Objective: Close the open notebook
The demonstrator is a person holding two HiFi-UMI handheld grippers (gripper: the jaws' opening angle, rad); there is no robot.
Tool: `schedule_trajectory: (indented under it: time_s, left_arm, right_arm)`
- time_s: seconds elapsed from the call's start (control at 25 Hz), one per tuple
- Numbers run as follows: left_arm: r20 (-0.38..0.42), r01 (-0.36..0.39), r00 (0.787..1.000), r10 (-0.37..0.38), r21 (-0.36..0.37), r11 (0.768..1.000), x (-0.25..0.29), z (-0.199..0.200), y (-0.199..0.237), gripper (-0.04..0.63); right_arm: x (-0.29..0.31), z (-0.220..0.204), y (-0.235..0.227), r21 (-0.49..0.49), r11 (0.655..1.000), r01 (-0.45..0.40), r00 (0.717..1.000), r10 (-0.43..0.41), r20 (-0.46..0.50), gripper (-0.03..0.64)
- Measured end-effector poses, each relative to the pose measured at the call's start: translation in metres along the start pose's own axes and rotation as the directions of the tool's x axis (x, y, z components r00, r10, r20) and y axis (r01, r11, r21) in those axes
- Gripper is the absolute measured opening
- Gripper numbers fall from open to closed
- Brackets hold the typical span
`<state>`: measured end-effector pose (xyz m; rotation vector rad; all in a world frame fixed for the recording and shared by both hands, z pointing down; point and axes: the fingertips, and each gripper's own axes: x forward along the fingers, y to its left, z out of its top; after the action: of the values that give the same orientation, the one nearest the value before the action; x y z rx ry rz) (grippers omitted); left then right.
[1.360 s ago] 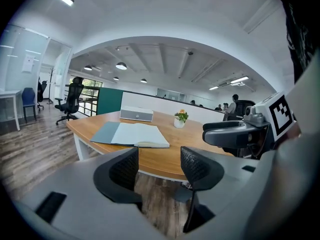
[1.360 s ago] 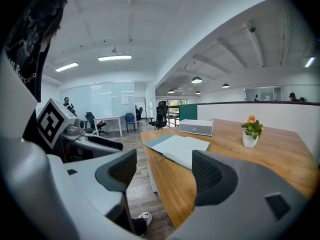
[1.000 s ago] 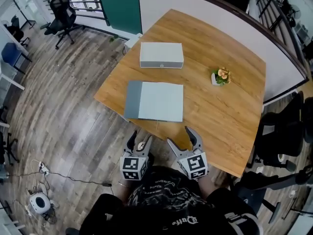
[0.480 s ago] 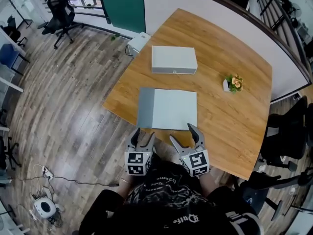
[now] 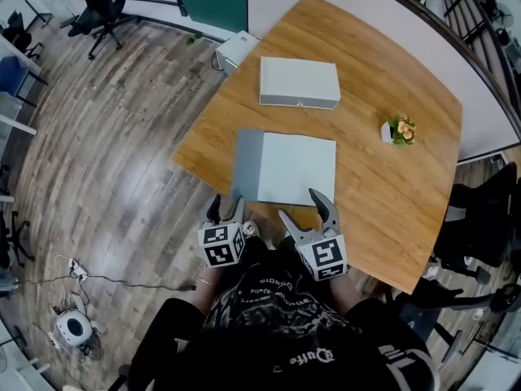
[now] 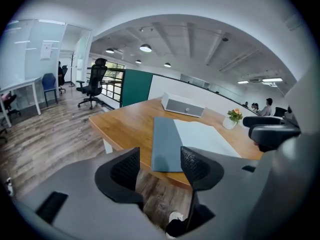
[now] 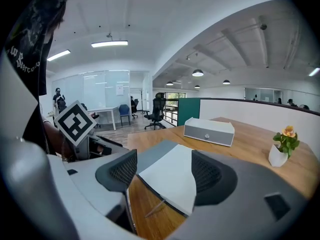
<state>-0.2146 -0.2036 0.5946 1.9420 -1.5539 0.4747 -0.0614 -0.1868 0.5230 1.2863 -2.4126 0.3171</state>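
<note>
The notebook (image 5: 285,168) lies flat on the wooden table (image 5: 383,194), with a grey-blue strip on its left and a pale sheet on its right. In the left gripper view the notebook (image 6: 175,139) lies just ahead; in the right gripper view the notebook (image 7: 172,176) shows its near corner and a thin ribbon. My left gripper (image 5: 227,210) is open, off the table's near edge at the notebook's left corner. My right gripper (image 5: 303,208) is open, its tips at the notebook's near edge. Neither holds anything.
A white box (image 5: 299,82) lies beyond the notebook. A small potted flower (image 5: 399,129) stands at the right. The table's near-left edge drops to wooden floor (image 5: 106,137). Black office chairs (image 5: 480,218) stand to the right.
Both grippers have come closer to the notebook's near edge, staying open. The notebook has not moved on the table.
</note>
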Motion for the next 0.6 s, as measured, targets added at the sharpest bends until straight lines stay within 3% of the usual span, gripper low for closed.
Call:
schedule_trajectory:
  time_s: [0.16, 0.36, 0.52, 0.6]
  left_arm:
    - [-0.081, -0.112, 0.991, 0.111, -0.011, 0.994, 0.004, -0.015, 0.008, 0.265]
    - [-0.122, -0.123, 0.987, 0.108, -0.119, 0.985, 0.014, -0.024, 0.008, 0.262]
    - [-0.161, -0.145, 0.98, 0.121, -0.143, 0.979, 0.021, -0.033, 0.008, 0.227]
    - [-0.175, -0.152, 0.977, 0.124, -0.155, 0.976, 0.023, -0.036, 0.008, 0.172]
  right_arm:
    - [-0.001, 0.004, -0.013, -0.017, 1.0, -0.015, 1.0, 0.015, 0.0, 0.322]
    - [-0.003, 0.009, -0.03, -0.029, 0.999, -0.018, 1.0, 0.018, -0.005, 0.318]
    - [-0.008, -0.001, -0.037, -0.038, 0.999, -0.018, 0.999, 0.017, -0.028, 0.318]
    - [-0.009, -0.005, -0.038, -0.039, 0.999, -0.02, 0.999, 0.019, -0.04, 0.318]
